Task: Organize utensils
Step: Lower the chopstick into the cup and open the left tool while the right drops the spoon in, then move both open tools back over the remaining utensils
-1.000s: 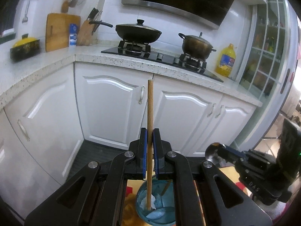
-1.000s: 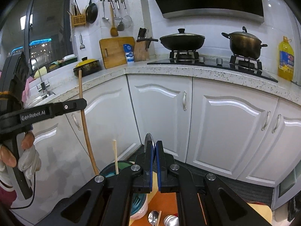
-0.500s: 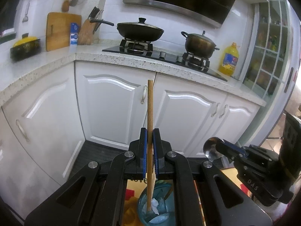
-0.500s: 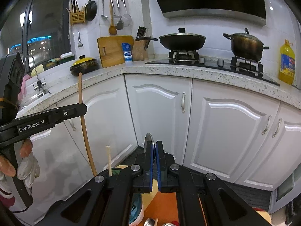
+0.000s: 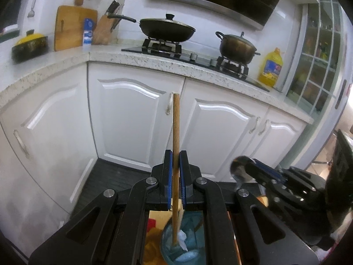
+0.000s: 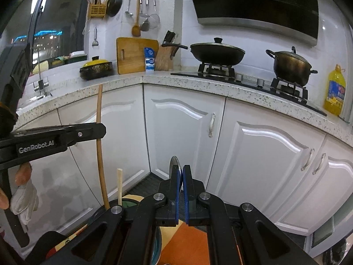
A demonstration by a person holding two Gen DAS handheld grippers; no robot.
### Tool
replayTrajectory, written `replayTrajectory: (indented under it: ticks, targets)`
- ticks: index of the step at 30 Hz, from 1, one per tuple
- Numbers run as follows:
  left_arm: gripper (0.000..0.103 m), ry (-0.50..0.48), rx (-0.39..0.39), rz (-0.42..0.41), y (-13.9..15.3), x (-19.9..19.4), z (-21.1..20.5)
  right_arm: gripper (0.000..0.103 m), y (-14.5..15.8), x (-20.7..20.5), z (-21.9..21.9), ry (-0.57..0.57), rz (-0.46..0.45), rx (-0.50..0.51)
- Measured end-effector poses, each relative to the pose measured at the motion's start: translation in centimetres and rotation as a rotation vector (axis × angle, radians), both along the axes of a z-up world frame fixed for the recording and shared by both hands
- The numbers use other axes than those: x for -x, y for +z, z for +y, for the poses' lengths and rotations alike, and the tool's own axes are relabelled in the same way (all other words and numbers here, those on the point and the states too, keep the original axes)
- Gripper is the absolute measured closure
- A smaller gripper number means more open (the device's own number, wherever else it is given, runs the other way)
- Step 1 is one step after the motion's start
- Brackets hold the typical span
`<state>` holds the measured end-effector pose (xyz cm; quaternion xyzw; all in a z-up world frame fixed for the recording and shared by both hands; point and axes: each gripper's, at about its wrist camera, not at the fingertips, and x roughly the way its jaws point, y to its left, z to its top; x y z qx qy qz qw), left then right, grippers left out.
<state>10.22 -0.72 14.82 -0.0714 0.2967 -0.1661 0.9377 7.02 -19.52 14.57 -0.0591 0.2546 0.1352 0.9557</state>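
My left gripper [image 5: 175, 161] is shut on a long wooden stick [image 5: 175, 132] that stands upright, its lower end inside a blue-green cup [image 5: 187, 247] below the jaws. The same stick [image 6: 100, 145] and left gripper [image 6: 97, 130] show at the left of the right wrist view, next to a shorter pale stick [image 6: 119, 185] standing in the cup. My right gripper [image 6: 180, 174] is shut on a metal spoon [image 6: 174, 162], whose bowl sticks up past the fingertips. The spoon bowl [image 5: 239, 167] and right gripper [image 5: 251, 166] show at the right of the left wrist view.
White cabinet doors [image 5: 132, 119] and a speckled counter [image 5: 154, 61] stand ahead. On it are a wok [image 5: 166, 29], a pot [image 5: 237, 47], an oil bottle [image 5: 271, 67], a cutting board [image 5: 71, 27] and a knife block [image 5: 103, 31]. An orange surface [image 6: 189, 243] lies below the grippers.
Both grippers have risen slightly, with the cup sitting lower in the views. The left gripper still holds the stick in the cup and the right gripper still holds the spoon.
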Motion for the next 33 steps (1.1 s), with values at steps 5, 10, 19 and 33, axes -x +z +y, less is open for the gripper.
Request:
replayTrajectory:
  ticks: [5,10,19,33]
  targets:
    - [0.099,-0.019,-0.018,0.018,-1.2,0.9,-0.6,0.1,-1.1,0.3,0.9,0.018,0.005,0.034]
    - [0.099,-0.011,-0.021,0.057,-2.7,1.2,-0.7,0.099,-2.1,1.1,1.2,0.043,0.041,0.028]
    - [0.098,-0.014,-0.025,0.098,-4.1,2.0,-1.6,0.098,-4.8,1.4,0.4,0.069,0.183,-0.062]
    - [0.059,-0.001,0.01,0.13,-3.8,4.0,-0.4,0.08,-4.3,3.4,-1.7,0.039,0.211,-0.164]
